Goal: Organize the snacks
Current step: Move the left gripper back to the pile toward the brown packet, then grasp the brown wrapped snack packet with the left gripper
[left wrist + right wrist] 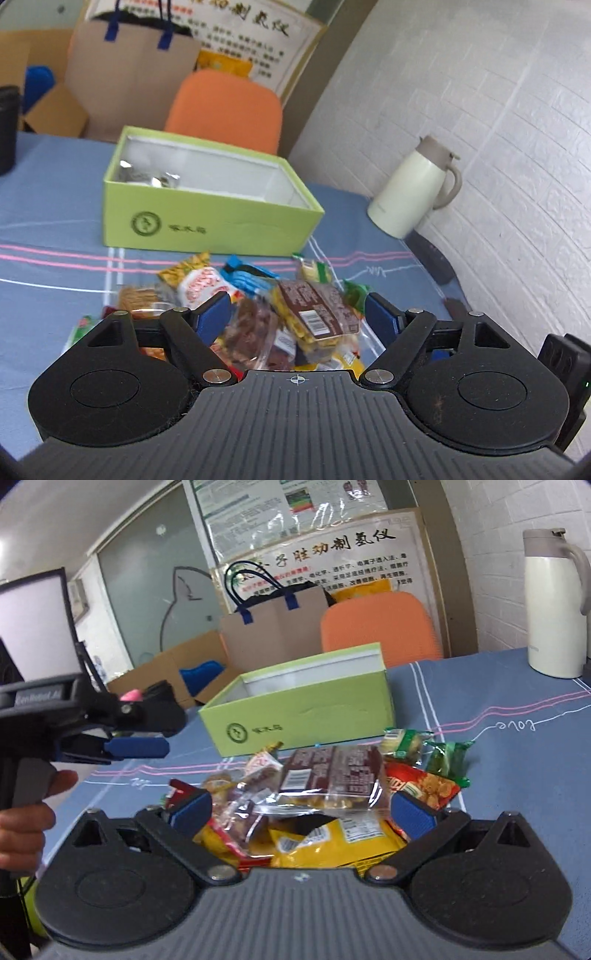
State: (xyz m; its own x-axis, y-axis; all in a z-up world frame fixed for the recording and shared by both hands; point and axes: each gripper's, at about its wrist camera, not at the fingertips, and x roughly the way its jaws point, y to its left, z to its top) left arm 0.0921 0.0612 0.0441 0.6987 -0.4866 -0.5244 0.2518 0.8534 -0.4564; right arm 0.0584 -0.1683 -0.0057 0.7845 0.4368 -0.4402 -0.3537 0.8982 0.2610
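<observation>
A pile of snack packets [258, 295] lies on the blue tablecloth in front of a light green open box [207, 218]. The box holds a couple of silvery packets [147, 175] at its left end. My left gripper [299, 314] is open and hangs over the pile, with a brown-labelled packet [317, 310] between its blue pads, untouched. In the right wrist view the same pile [314, 801] lies before the box [303, 709]. My right gripper [301, 808] is open above it. The left gripper [136, 747] shows at the left of that view, held by a hand.
A cream thermos jug [417, 188] stands at the table's right, near the white brick wall; it also shows in the right wrist view [554, 602]. An orange chair [225, 110], a brown paper bag [129, 70] and cardboard boxes stand behind the table. A black object [7, 129] sits far left.
</observation>
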